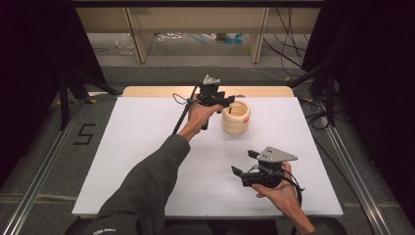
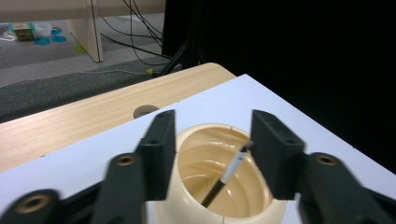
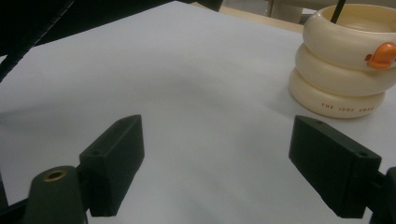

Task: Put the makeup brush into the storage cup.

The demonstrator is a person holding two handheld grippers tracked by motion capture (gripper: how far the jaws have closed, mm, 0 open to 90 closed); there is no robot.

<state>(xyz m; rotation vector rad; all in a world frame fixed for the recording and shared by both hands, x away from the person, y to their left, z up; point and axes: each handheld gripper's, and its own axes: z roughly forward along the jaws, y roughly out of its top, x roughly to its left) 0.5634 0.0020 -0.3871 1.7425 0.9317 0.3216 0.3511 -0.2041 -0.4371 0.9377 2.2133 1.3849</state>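
The pen (image 2: 232, 171) leans inside the cream cup (image 2: 219, 186), loose between my left hand-held gripper's (image 2: 212, 149) spread jaws; light, stiff, slick; I'd pinch its upper shaft above the cup's rim.

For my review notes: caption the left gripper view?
Open left gripper above cream holder, pen standing inside.

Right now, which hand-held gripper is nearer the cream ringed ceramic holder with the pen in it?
Left. The left hand-held gripper hangs just above the cream ringed ceramic holder, jaws open over its mouth. The right hand-held gripper is well short of it, nearer the person.
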